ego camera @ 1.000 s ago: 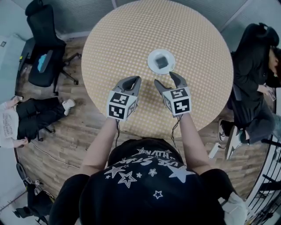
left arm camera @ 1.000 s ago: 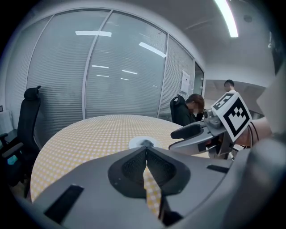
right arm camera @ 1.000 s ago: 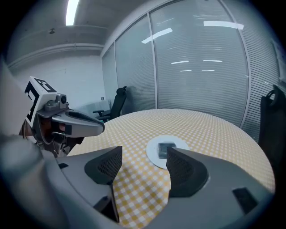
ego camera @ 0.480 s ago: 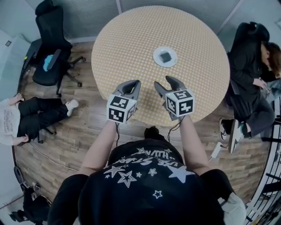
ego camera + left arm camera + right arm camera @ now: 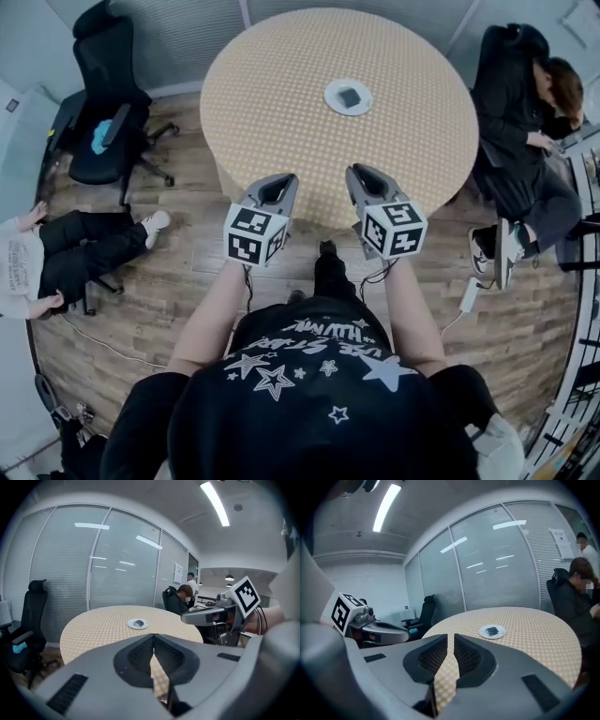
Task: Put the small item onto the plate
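A small dark item [image 5: 350, 96] lies on a white plate [image 5: 334, 97] at the far side of the round checkered table [image 5: 281, 84]. Both grippers hang well short of it, by the table's near edge. My left gripper [image 5: 281, 179] is shut and empty; its jaws meet in the left gripper view [image 5: 153, 637], with the plate [image 5: 132, 625] far ahead. My right gripper [image 5: 361, 172] has just been closing with nothing between its jaws, and they stand shut [image 5: 451, 637]. The plate [image 5: 500, 632] and item [image 5: 491, 630] lie far beyond them.
A black office chair [image 5: 108, 103] stands left of the table. A person in black [image 5: 525, 103] sits at the right, and another person [image 5: 47, 253] is on the wooden floor at the left. Glass walls with blinds [image 5: 93, 569] close the room behind the table.
Both grippers have drawn back from the plate toward the body, off the tabletop to its near edge. The right jaws, wide open before, have closed on nothing.
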`<action>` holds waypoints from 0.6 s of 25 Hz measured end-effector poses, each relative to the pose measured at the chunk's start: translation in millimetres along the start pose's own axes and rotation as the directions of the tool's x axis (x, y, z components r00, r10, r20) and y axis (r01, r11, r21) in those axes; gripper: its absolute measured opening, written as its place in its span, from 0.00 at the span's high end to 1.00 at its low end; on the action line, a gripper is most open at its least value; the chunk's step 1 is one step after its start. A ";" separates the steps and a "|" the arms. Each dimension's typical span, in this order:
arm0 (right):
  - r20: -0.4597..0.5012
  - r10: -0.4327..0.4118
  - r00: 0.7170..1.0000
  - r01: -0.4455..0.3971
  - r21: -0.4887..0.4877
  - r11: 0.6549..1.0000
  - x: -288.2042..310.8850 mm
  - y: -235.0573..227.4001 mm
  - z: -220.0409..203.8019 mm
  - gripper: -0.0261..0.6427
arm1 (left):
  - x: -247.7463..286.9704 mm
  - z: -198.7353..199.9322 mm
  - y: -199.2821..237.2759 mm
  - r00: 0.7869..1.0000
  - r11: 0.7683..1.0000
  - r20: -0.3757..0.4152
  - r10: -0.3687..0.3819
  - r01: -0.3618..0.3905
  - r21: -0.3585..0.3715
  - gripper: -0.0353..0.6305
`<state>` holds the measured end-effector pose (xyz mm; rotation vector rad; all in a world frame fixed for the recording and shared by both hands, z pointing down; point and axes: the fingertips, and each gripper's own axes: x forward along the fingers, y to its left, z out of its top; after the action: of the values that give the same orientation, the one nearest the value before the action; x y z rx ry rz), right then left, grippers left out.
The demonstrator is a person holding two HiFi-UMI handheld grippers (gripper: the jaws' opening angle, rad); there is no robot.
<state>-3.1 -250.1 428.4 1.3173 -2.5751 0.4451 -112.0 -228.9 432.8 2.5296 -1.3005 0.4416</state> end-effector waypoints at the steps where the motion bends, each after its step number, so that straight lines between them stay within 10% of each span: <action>1: -0.002 -0.017 1.000 0.017 -0.001 1.000 -9.4 4.8 -4.5 0.88 | -8.2 -1.6 -3.3 1.000 1.000 0.005 -0.011 0.011 0.001 0.93; 15: -0.001 -0.109 0.994 0.108 0.057 0.992 -91.8 46.8 -45.0 0.88 | -69.6 -20.6 -35.8 0.996 0.995 0.002 -0.091 0.090 0.035 0.93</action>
<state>14.1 -139.0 432.8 1.4686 -2.4941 0.5005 -124.2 -149.6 421.8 2.6070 -1.1838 0.4440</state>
